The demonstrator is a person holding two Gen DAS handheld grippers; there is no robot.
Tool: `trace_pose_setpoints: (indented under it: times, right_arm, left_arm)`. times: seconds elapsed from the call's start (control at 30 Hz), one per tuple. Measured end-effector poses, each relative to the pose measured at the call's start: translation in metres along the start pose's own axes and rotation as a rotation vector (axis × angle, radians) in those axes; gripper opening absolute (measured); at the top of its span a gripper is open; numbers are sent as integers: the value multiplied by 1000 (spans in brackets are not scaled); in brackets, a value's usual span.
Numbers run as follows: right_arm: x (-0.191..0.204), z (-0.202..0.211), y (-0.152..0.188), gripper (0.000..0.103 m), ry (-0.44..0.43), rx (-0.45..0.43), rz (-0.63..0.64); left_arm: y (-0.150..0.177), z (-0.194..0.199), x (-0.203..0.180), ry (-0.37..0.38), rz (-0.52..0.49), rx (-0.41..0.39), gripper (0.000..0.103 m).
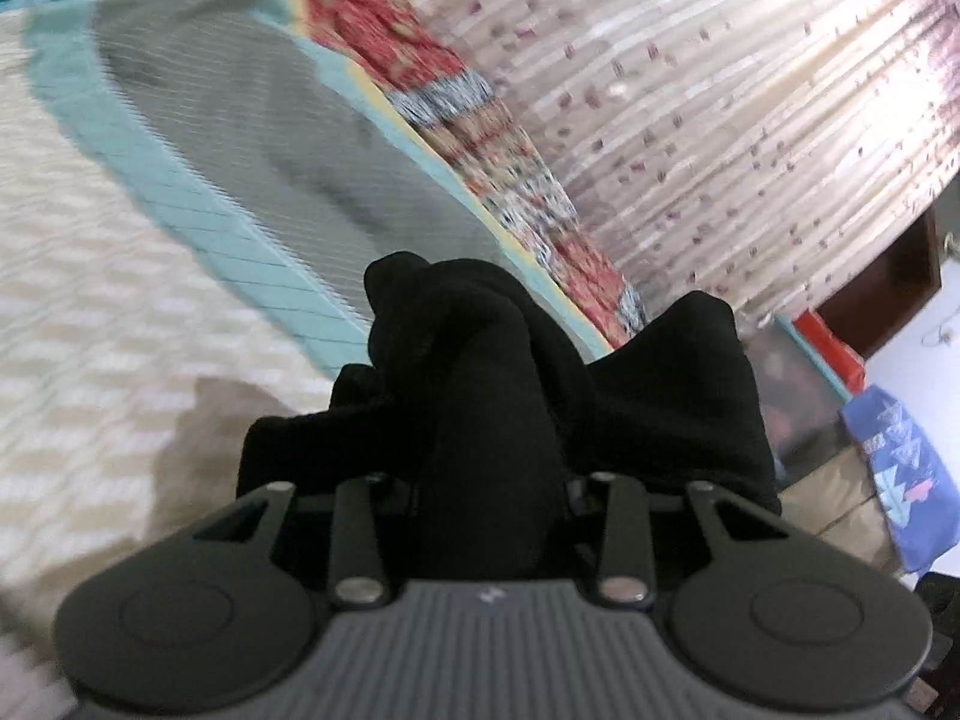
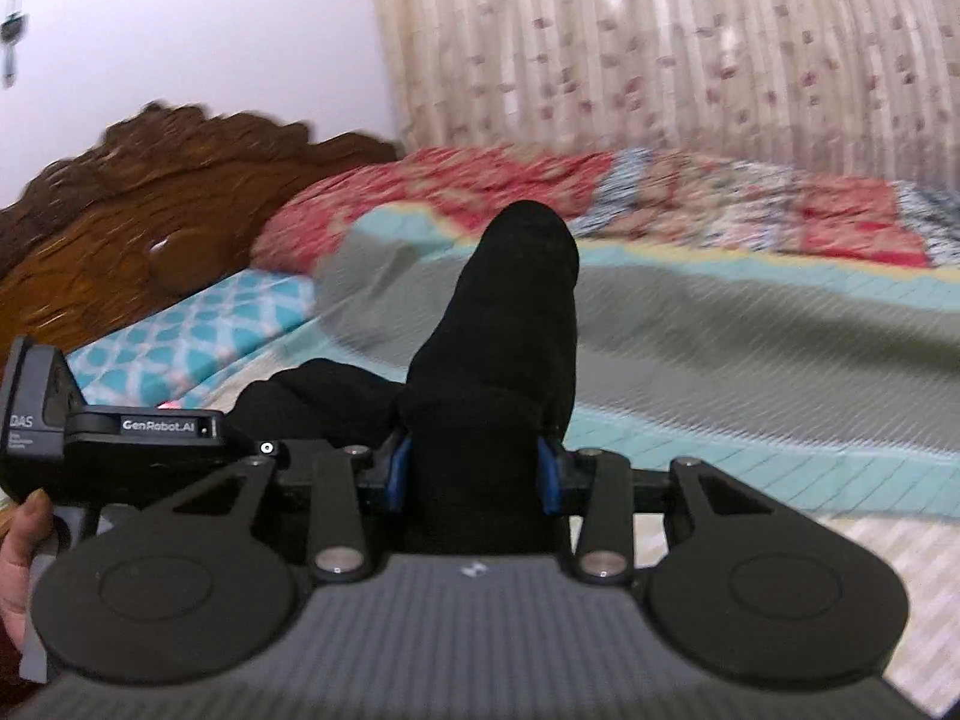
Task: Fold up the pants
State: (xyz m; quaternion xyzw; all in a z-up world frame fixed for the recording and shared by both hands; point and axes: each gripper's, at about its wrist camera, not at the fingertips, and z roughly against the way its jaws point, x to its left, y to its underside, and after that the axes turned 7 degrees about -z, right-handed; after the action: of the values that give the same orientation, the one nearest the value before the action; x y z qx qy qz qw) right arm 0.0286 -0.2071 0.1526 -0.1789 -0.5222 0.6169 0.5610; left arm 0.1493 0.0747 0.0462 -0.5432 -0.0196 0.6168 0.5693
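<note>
- A home bedroom: a bed with a carved wooden headboard (image 2: 150, 192) on the left.
- A grey quilt (image 2: 750, 324) with teal border and a red patterned blanket (image 2: 456, 180) cover it.
- Floral curtains (image 2: 660, 42) hang at the far side.

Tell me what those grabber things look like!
Each gripper is black. The right gripper has blue pads, a ribbed grey body, two round black discs and silver pins. The left gripper looks the same from behind. One casing has white lettering reading GenRobot.AI.
</note>
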Motion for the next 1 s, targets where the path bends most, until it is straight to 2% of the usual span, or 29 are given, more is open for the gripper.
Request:
trace_pose_setpoints:
  times: [0.23, 0.37, 0.47, 0.6, 0.7, 0.77, 1.0]
  right_arm:
    - [-89, -32, -9, 43, 150, -59, -49]
    - [-141, -39, 0, 43, 249, -67, -137]
    - [-175, -45, 14, 43, 308, -40, -233]
    - [-218, -45, 43, 43, 356, -8, -431]
    - [-246, -40, 62, 43, 320, -17, -607]
    - [-248, -38, 69, 44, 299, -33, -646]
    - [-247, -36, 74, 46, 287, -52, -669]
  left_arm:
    - [-9, -123, -54, -12, -123, 107, 34]
    - [8, -184, -75, -46, -216, 191, 34]
    - [25, -219, -86, -98, -287, 243, 35]
    - [38, -232, -104, -204, -436, 232, 41]
    - [42, -232, -109, -251, -493, 254, 42]
    - [44, -234, -113, -281, -524, 262, 42]
    - [51, -232, -120, -335, -576, 255, 47]
